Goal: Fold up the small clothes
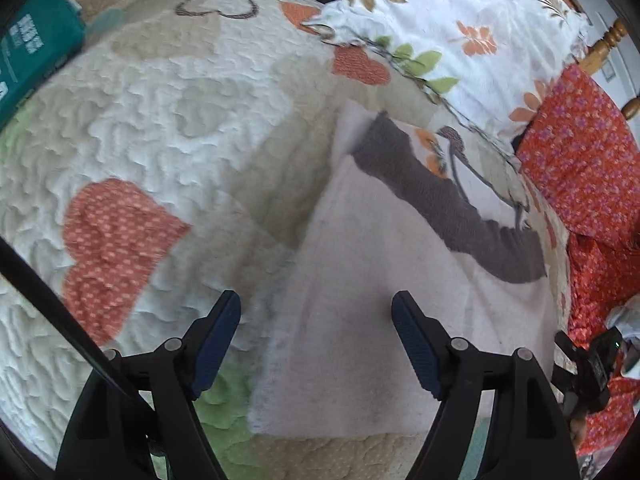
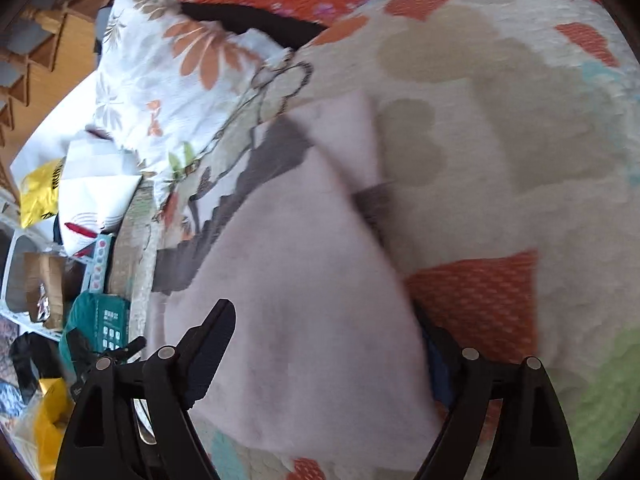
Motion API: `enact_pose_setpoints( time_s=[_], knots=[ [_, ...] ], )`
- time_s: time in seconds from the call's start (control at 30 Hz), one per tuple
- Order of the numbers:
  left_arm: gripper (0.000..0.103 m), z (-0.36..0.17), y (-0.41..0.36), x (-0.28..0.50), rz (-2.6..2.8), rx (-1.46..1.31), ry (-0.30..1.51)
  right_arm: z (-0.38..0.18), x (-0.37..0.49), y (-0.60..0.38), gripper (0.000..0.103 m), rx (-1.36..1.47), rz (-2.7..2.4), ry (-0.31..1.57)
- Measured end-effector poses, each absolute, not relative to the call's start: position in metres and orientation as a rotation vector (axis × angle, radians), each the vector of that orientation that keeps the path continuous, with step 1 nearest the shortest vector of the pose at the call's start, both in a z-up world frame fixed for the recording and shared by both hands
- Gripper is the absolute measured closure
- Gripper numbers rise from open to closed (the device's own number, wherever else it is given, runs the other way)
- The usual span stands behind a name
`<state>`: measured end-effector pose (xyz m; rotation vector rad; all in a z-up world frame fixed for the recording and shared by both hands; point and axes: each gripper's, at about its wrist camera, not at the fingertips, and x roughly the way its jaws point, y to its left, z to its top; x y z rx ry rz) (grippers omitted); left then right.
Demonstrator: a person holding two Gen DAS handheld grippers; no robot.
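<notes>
A small pale pink garment [image 1: 360, 280] with a dark grey band [image 1: 440, 196] lies on the heart-patterned quilt [image 1: 160, 120]. My left gripper [image 1: 316, 308] is open just above the garment's near part, its left finger over the quilt and its right finger over the cloth. In the right wrist view the same garment [image 2: 300, 300] lies partly folded, with its grey band [image 2: 276, 148] at the far side. My right gripper [image 2: 328, 332] is open around the garment's near edge; the cloth hides most of its right finger.
A floral white pillow [image 1: 460, 20] and a red flowered cloth [image 1: 580, 152] lie beyond the garment. A teal box [image 1: 32, 48] sits at the far left. Beside the bed are bags, papers and a teal box [image 2: 108, 320]. A wooden bedpost [image 1: 604, 44] stands behind.
</notes>
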<state>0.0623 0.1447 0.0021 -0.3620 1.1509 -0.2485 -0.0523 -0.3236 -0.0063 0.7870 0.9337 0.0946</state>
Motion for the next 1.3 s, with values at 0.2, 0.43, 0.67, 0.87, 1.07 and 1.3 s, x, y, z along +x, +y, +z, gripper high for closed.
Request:
enact_pose_setpoints(
  time_s=[0.2, 0.43, 0.67, 0.87, 1.07, 1.3],
  knots=[
    [0.026, -0.003, 0.116, 0.061, -0.331, -0.320, 1.152, -0.005, -0.040, -0.314, 0.026, 0.733, 0.041, 0.933],
    [0.083, 0.019, 0.093, 0.051, -0.315, -0.198, 1.145, -0.003, -0.041, -0.318, 0.086, 0.743, 0.033, 0.964],
    [0.082, 0.031, 0.103, 0.025, -0.365, -0.221, 1.212, 0.014, -0.092, -0.325, 0.087, 0.713, 0.083, 0.994],
    [0.061, 0.018, 0.111, 0.016, -0.257, -0.160, 1.230, 0.006, -0.107, -0.322, 0.066, 0.585, 0.024, 1.072],
    [0.036, 0.066, 0.136, -0.019, -0.149, -0.138, 0.999, 0.050, -0.131, -0.320, 0.065, 0.506, -0.034, 0.884],
    [0.027, 0.087, 0.150, -0.038, -0.117, -0.183, 0.842, 0.019, -0.118, -0.306, 0.085, 0.448, -0.079, 1.008]
  ],
)
